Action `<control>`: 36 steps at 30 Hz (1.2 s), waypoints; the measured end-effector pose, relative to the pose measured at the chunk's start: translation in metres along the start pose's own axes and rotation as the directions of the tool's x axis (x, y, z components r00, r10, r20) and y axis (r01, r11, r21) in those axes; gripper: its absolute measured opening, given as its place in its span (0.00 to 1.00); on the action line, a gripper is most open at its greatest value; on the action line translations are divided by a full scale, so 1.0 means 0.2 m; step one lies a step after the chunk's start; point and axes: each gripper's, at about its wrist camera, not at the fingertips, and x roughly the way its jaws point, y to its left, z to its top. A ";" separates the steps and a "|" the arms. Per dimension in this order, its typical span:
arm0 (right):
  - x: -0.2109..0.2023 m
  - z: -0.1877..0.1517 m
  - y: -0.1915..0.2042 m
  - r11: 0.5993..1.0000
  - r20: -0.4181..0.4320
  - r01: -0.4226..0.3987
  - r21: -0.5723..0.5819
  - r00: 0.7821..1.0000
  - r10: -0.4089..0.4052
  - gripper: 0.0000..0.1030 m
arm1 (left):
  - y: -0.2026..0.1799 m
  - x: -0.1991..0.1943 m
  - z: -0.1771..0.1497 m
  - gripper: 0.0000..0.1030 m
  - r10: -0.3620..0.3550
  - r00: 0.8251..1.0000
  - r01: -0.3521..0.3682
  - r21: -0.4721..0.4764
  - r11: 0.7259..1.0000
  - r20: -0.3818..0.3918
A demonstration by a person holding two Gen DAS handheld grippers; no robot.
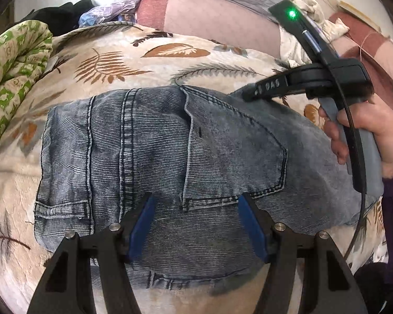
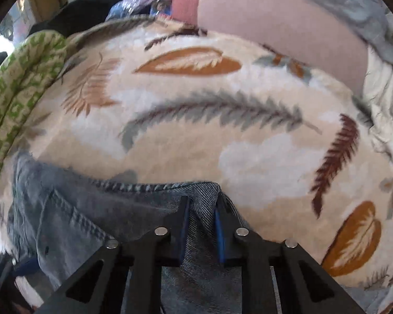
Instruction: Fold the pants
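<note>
Denim pants lie across the middle of the left wrist view on a plush, feather-printed bed cover — already doubled into a compact block, back pocket and seams facing up. By the look of it, one or two folds are left. The left gripper hovers over the lower edge, its blue-padded fingers spread and holding nothing. In the right wrist view, bottom centre, the right gripper has its fingers pinched on a raised corner of the cloth — ribbed, washed grey-blue, thick and stiff at the stitched hems.
</note>
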 end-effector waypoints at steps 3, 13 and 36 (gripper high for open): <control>0.00 0.02 -0.02 1.000 0.014 0.003 0.029 1.000 -0.003 0.12 | 0.00 -0.01 0.00 0.65 0.015 1.000 -0.015 -0.005 1.000 0.011; 0.13 0.01 -0.08 0.992 0.045 -0.073 0.108 0.997 0.068 0.20 | 0.00 0.01 0.00 0.65 0.079 0.997 -0.079 0.034 0.996 0.015; -0.52 -1.02 -0.55 0.885 0.198 -0.210 0.416 0.971 0.137 0.60 | -0.03 0.00 -0.04 0.65 0.133 0.990 -0.134 0.043 0.990 0.039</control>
